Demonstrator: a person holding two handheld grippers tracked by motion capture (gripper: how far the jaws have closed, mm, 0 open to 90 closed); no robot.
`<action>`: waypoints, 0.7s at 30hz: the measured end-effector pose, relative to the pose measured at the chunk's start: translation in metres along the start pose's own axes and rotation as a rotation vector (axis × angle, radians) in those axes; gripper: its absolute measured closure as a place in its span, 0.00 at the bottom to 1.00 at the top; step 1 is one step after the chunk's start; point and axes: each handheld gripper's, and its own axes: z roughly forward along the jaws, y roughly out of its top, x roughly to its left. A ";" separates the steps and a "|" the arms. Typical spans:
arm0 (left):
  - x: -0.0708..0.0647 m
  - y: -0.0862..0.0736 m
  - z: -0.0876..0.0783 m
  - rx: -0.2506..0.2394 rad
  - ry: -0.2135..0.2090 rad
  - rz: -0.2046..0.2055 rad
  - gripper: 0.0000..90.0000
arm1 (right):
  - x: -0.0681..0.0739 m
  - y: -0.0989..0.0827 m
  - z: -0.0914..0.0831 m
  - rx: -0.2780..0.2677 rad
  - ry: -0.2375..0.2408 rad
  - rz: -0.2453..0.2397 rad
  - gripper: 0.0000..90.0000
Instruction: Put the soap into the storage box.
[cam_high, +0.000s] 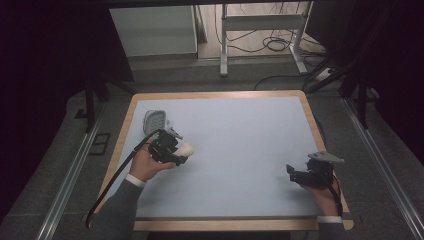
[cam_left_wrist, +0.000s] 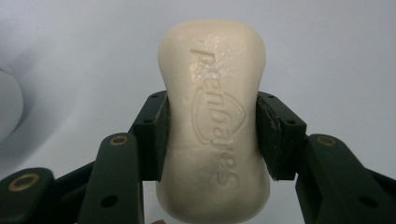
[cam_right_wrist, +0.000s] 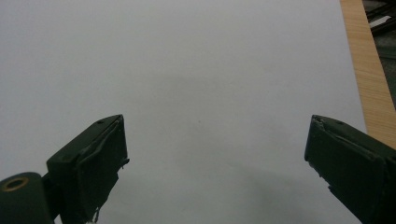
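A cream bar of soap (cam_left_wrist: 215, 121) with raised lettering sits between the black jaws of my left gripper (cam_left_wrist: 212, 135), which is shut on its narrow waist. From above, the same soap (cam_high: 186, 149) sticks out of the left gripper (cam_high: 176, 152) over the left part of the pale blue mat (cam_high: 240, 135). A grey-white soap dish (cam_high: 154, 120) lies just behind that gripper. My right gripper (cam_high: 291, 173) is near the mat's front right, and its jaws stand wide apart over bare mat (cam_right_wrist: 210, 93) with nothing between them (cam_right_wrist: 215, 158).
The mat lies on a wooden table whose edge (cam_right_wrist: 369, 79) shows to the right of the right gripper. A black cable (cam_high: 112, 180) trails from the left gripper over the table's left edge. Metal rails, a white cabinet (cam_high: 155, 30) and floor cables stand beyond.
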 end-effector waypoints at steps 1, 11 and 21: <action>0.001 0.000 0.000 0.001 0.001 -0.001 0.55 | 0.000 0.000 0.000 0.001 0.000 0.000 0.06; 0.005 0.001 0.001 0.004 0.002 -0.007 0.55 | 0.000 0.000 -0.001 -0.015 0.000 -0.005 0.06; 0.010 0.006 0.000 0.004 0.010 -0.013 0.55 | 0.000 0.000 0.000 -0.012 0.002 -0.006 0.06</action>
